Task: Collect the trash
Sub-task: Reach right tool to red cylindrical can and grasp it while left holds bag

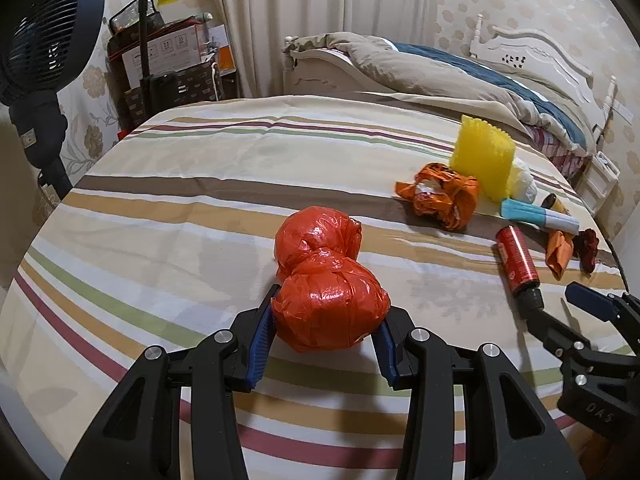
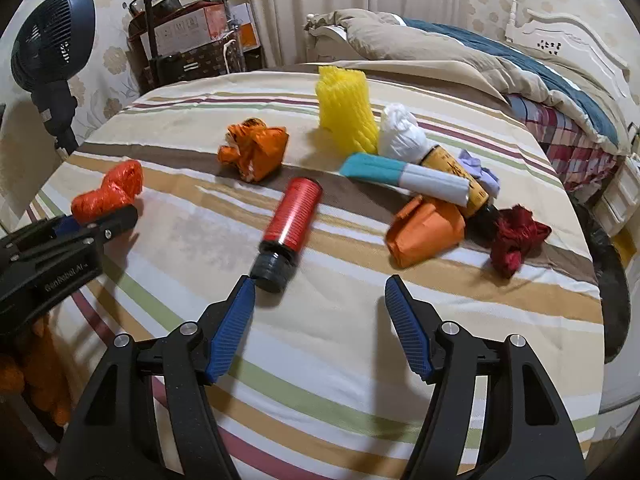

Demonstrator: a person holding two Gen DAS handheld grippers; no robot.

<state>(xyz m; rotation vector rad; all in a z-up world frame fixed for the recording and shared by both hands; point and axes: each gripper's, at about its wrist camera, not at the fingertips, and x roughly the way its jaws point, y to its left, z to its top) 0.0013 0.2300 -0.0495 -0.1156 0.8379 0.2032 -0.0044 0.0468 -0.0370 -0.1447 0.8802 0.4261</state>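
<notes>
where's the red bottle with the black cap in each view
Left wrist view: the red bottle lies far right on the striped bedspread, cap toward the right tongs.
Right wrist view: it lies near the middle, cap pointing down at the camera, just ahead of the open right tongs.
Shared landmark: the yellow foam sleeve stands upright behind the bottle in both.
</notes>
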